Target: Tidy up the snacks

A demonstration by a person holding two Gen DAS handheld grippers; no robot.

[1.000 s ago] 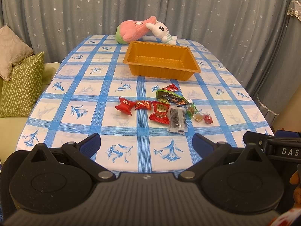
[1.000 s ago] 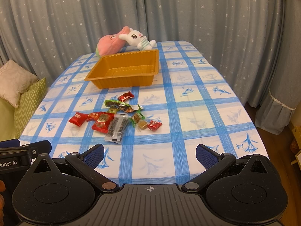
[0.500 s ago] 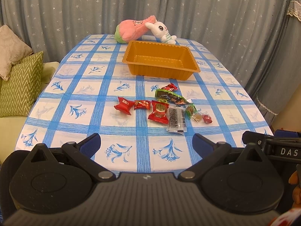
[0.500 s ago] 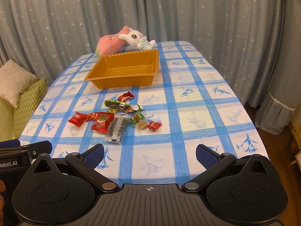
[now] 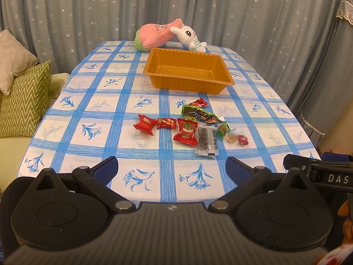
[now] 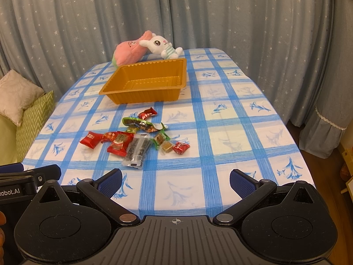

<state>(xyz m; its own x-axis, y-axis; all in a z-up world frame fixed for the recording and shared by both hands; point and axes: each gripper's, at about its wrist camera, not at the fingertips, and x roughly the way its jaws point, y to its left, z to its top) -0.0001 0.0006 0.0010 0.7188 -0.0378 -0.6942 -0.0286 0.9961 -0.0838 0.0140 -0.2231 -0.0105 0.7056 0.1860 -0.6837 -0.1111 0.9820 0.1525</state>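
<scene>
Table (image 5: 92, 92) seen a bit closer than half second ago; nothing else changed.
Orange tray (image 5: 187, 71) empty, near far edge.
Snacks (image 5: 192, 125) piled mid-table, untouched.
Left gripper (image 5: 172, 170) and right gripper (image 6: 175, 180) held at near edge, jaws wide apart, nothing held.
Sorting not begun.

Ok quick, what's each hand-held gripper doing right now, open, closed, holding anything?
Left hand-held gripper: open, holding nothing, short of the snacks.
Right hand-held gripper: open, holding nothing.
</scene>
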